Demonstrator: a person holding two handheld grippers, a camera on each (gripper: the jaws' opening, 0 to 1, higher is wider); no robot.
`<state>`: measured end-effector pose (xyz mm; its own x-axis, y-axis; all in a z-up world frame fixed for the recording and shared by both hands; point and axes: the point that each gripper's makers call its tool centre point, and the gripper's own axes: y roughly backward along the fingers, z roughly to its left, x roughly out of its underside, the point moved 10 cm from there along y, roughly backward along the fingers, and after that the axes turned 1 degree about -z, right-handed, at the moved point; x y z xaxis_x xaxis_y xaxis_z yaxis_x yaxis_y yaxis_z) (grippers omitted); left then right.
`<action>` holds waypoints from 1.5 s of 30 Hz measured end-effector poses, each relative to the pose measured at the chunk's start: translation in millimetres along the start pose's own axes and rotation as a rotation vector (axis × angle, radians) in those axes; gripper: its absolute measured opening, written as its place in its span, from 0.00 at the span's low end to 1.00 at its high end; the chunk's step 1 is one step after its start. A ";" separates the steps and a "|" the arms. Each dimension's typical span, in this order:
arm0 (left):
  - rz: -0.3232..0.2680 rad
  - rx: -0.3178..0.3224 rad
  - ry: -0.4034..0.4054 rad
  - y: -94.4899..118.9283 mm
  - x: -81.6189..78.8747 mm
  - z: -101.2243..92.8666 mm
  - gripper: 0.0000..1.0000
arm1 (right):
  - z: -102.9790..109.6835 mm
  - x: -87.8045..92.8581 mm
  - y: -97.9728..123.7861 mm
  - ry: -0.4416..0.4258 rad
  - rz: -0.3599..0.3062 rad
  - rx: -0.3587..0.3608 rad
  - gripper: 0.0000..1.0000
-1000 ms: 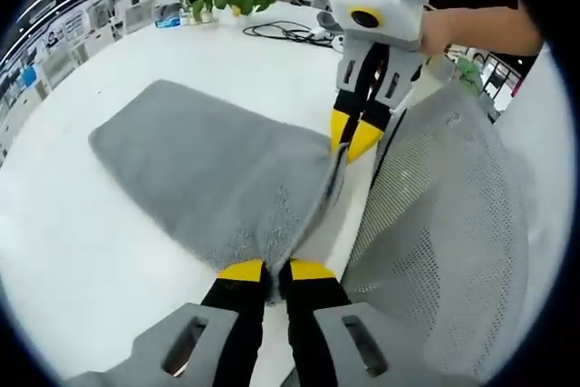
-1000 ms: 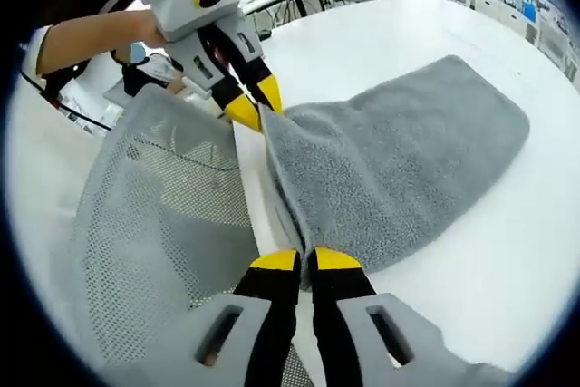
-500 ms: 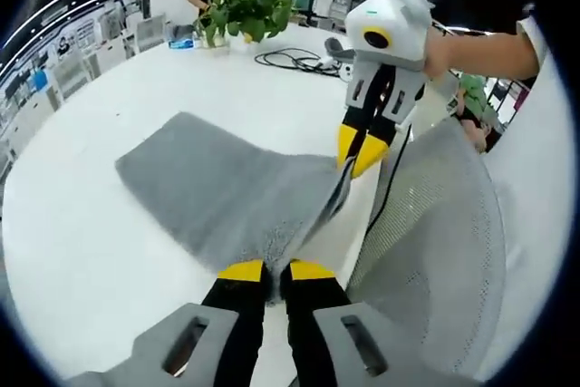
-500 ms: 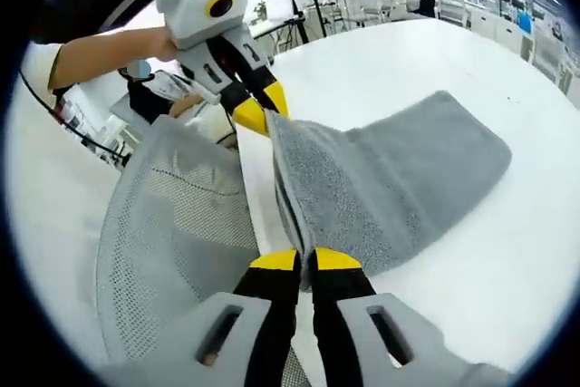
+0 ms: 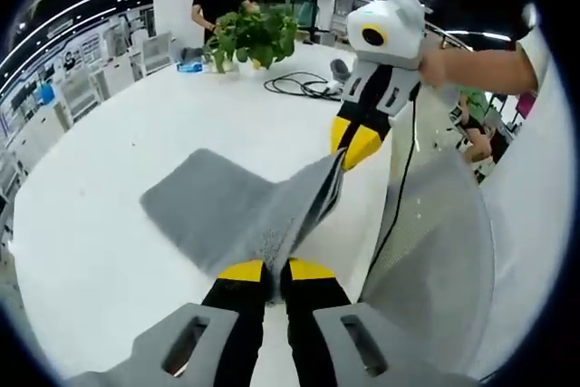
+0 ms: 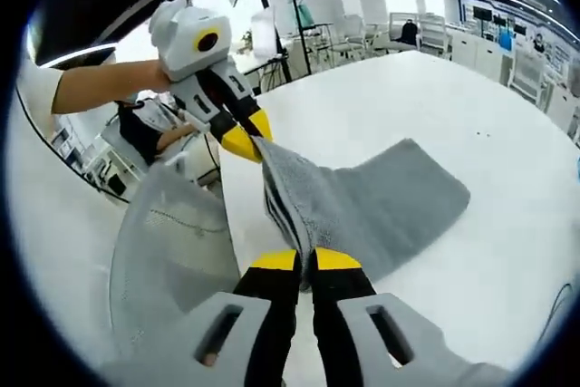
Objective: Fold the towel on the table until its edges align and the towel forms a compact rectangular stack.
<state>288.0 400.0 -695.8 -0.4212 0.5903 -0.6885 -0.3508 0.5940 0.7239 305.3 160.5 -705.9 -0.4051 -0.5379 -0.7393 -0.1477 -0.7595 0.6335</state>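
**Near edge of the towel lifted, far end on the desk**

One white desk (image 5: 109, 251) carries the whole scene, with a grey mesh chair back (image 5: 435, 269) just off its near edge. One grey towel (image 5: 227, 210) lies with its far end flat on the desk while its near edge is raised off the surface and stretched taut between the two tools. The left tool (image 5: 275, 271) is pinched on one near corner; the right tool (image 6: 305, 262) is pinched on the other, so each holds towel and neither is the nearer. From both tools the towel's length runs away toward its free far edge, so the fold likely calls for carrying the held edge forward over that end. Beyond it stand one potted plant (image 5: 254, 33) and a coil of black cable (image 5: 299, 86).
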 end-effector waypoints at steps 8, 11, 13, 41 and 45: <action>-0.031 0.000 0.010 4.4 -18.4 13.8 0.07 | -14.3 -14.2 6.7 -0.050 -0.071 0.054 0.02; -0.040 0.004 0.014 5.6 -23.7 17.2 0.07 | -17.2 -18.8 8.4 -0.054 -0.091 0.074 0.02; -0.054 0.009 0.030 6.0 -28.3 21.4 0.07 | -21.9 -22.8 10.0 -0.065 -0.110 0.095 0.02; -0.130 -0.052 0.137 -23.7 -55.8 80.2 0.08 | -76.0 -44.8 -3.8 -0.193 -0.266 0.315 0.03; -0.144 -0.052 0.173 -29.1 -52.6 87.3 0.08 | -78.3 -44.0 -10.2 -0.197 -0.259 0.326 0.03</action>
<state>393.3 399.4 -684.5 -0.4991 0.3965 -0.7705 -0.4582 0.6340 0.6230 395.3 163.2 -697.7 -0.4768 -0.2413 -0.8452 -0.5301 -0.6881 0.4955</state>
